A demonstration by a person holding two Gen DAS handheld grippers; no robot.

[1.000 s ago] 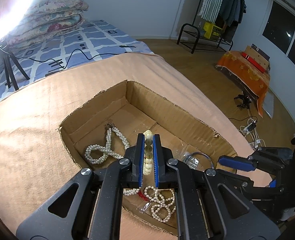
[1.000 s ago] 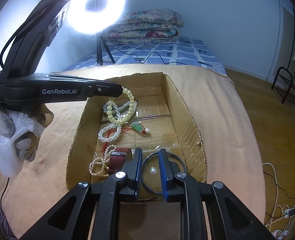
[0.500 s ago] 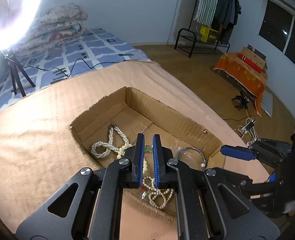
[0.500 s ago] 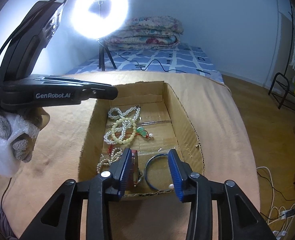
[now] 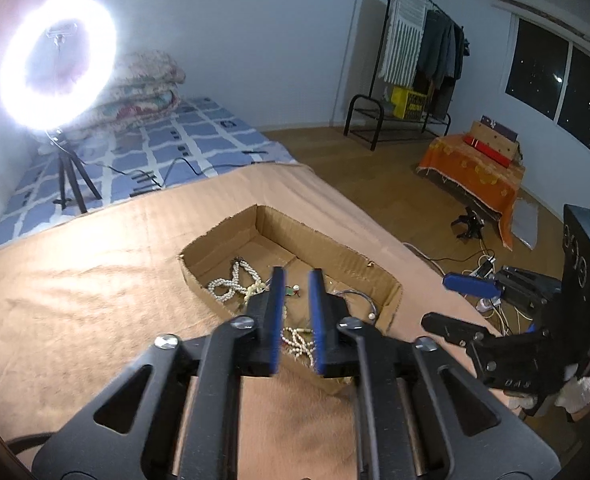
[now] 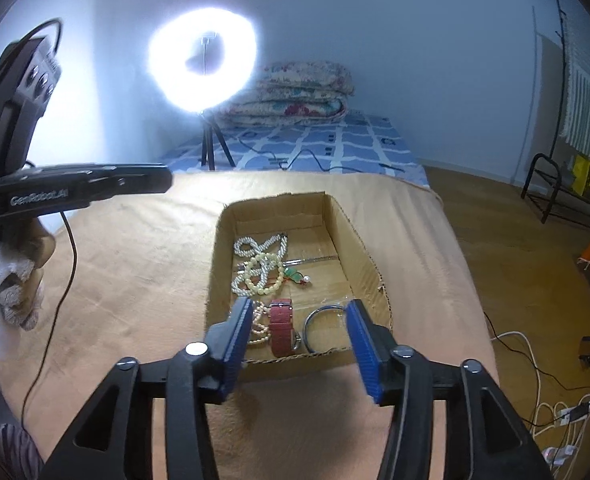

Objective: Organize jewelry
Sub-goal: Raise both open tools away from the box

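Observation:
A shallow cardboard box sits on the tan bed cover. In it lie a white pearl necklace, a cream bead bracelet, a green pendant, a red watch strap, a metal bangle and a small pearl strand. My left gripper is slightly open and empty, above the box's near edge. My right gripper is wide open and empty, raised over the box's near end.
A bright ring light on a tripod stands at the back. Folded quilts lie on the blue checked sheet. A cable runs across the cover at left. The wooden floor lies beyond the right edge.
The left gripper let go of the cream bead bracelet into the box, opened slightly and drew back upward. The right gripper opened wide, released the bangle and pulled back.

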